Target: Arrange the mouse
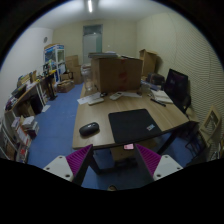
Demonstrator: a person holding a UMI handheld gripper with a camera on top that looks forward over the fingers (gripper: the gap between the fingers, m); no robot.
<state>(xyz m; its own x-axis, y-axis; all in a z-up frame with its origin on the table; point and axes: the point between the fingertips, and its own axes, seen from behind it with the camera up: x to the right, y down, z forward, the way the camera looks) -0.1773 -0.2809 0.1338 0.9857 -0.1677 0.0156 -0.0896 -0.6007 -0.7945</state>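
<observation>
1. Wooden table (150, 108) is seen in the gripper view, with a black mouse (89, 129) near its left edge and a dark mouse mat (134, 125) beside it toward the front edge.
2. The gripper (114, 160) is held spread and empty, its pink pads (79, 160) short of the table's front edge, well apart from the mouse.
3. A miss is judged possible: the mouse lies left of the fingers' line, so it could be nudged off the left edge by a skewed approach.
4. Cardboard boxes (118, 73) at the far edge are not in the way.
</observation>
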